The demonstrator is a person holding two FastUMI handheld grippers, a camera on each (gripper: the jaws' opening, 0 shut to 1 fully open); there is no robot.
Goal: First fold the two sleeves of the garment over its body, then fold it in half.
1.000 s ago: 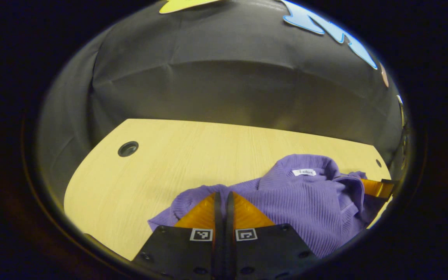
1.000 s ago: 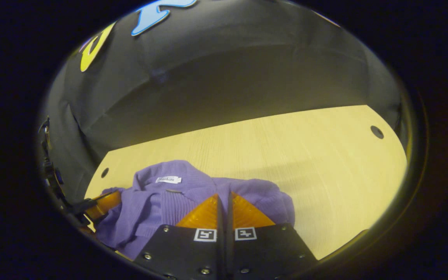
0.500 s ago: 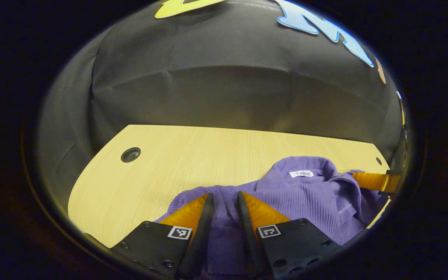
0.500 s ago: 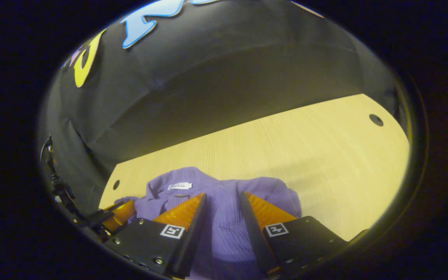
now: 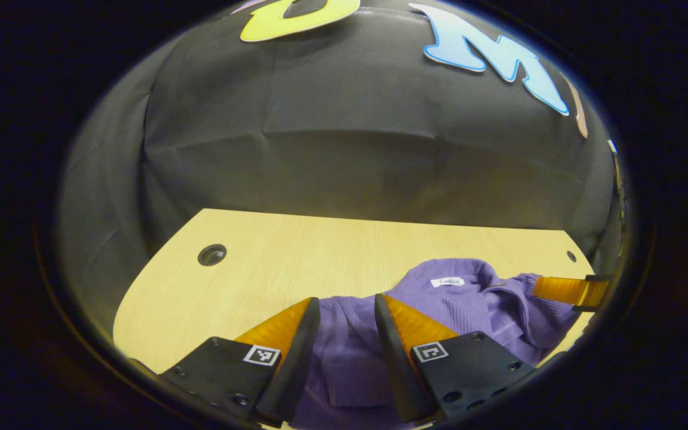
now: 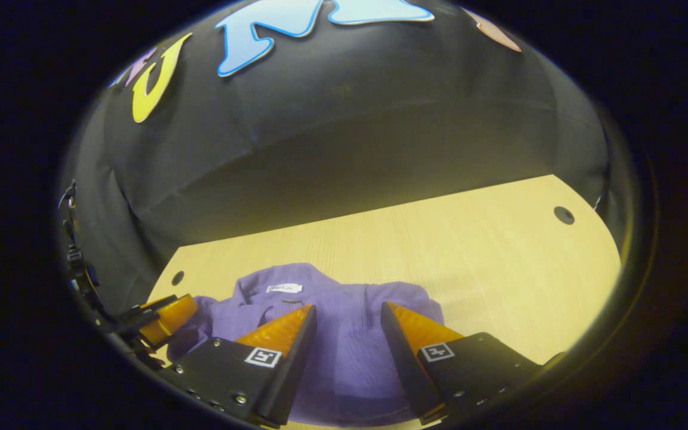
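Note:
A purple knitted garment [image 5: 457, 304] lies bunched on the light wooden table [image 5: 296, 257], with a white neck label [image 5: 447, 281] facing up. In the left gripper view my left gripper [image 5: 346, 301] stands open just above the garment's left part, with purple cloth showing between the fingers but not pinched. The right gripper view shows the same garment [image 6: 344, 352] and its label [image 6: 284, 288]; my right gripper [image 6: 347, 310] is open over its right part. The other gripper's finger [image 5: 565, 289] shows at the far right in the left gripper view, and the other gripper's finger [image 6: 165, 313] at the far left in the right gripper view.
The table has a round cable hole [image 5: 212, 255] at its left and another cable hole [image 6: 564, 215] at its right. Black cloth wall stands right behind the table's far edge. Bare tabletop lies to the left [image 5: 200, 298] and to the right [image 6: 511, 280] of the garment.
Both grippers went from shut on the garment to open, letting the cloth drop. Both have since risen and drawn back a little; the garment lies flatter on the table.

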